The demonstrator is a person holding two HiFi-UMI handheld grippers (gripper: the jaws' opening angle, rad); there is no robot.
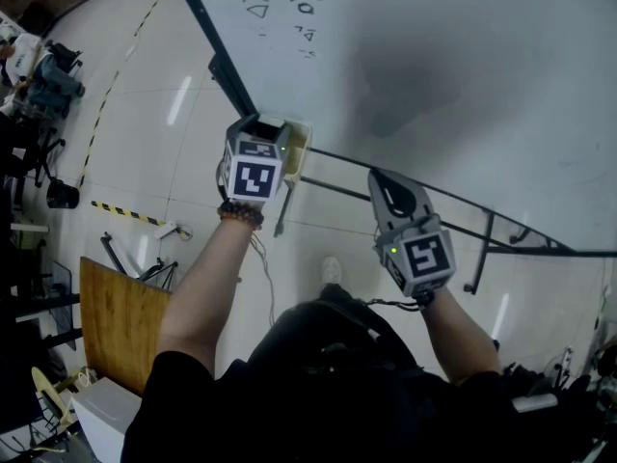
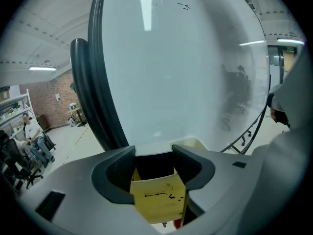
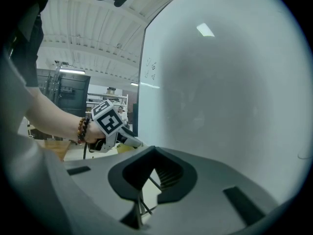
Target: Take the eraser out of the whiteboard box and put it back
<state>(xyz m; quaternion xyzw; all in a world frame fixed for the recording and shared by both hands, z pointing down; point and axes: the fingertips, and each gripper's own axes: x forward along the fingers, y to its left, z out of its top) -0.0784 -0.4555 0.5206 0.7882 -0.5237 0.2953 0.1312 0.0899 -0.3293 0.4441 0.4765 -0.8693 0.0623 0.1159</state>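
Observation:
In the head view a cream whiteboard box (image 1: 296,149) hangs at the lower left corner of the whiteboard (image 1: 434,56). My left gripper (image 1: 272,126) noses down into its top. Seen along the left gripper (image 2: 153,153), a yellow block with black ink marks, the eraser (image 2: 159,199), fills the gap between the jaws and touches both, with the box's dark inside behind it. The box's cream rim (image 2: 195,143) shows past the right jaw. My right gripper (image 1: 378,175) hangs to the right, apart from the box, its tips (image 3: 155,148) together with nothing between them.
The whiteboard's dark frame (image 1: 217,61) and stand rails (image 1: 434,210) run under the board. On the floor to the left lie a wooden panel (image 1: 120,321) and striped tape (image 1: 125,212). Chairs and a seated person (image 2: 29,126) are far left.

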